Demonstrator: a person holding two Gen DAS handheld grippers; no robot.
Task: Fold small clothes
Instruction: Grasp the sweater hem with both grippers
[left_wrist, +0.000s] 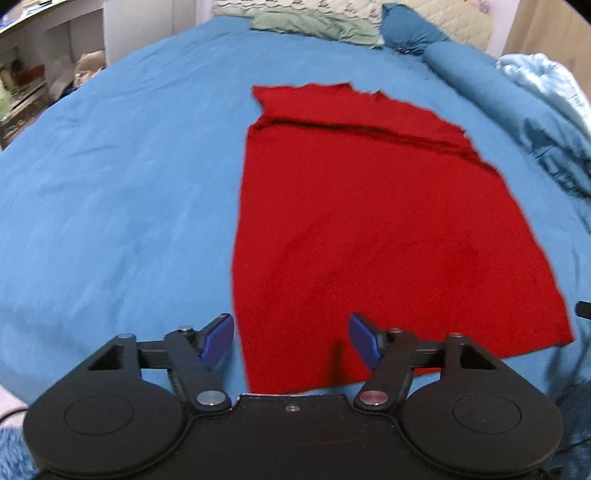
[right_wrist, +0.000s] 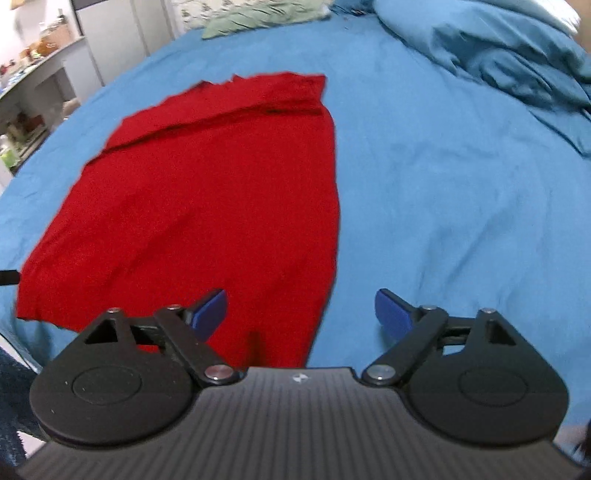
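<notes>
A red garment (left_wrist: 373, 229) lies flat on the blue bed sheet (left_wrist: 110, 206), with a fold line across its far end. My left gripper (left_wrist: 291, 339) hovers open over the garment's near left corner, nothing between its blue pads. In the right wrist view the same red garment (right_wrist: 207, 199) spreads to the left and centre. My right gripper (right_wrist: 301, 314) is open above its near right edge, its left pad over the cloth and its right pad over bare blue sheet (right_wrist: 461, 206). Neither gripper touches the cloth.
A rumpled blue duvet (right_wrist: 509, 55) is heaped at the far right of the bed. A green cloth (left_wrist: 314, 24) and pillows lie at the head. Shelves with clutter (left_wrist: 26, 85) stand beyond the bed's left side.
</notes>
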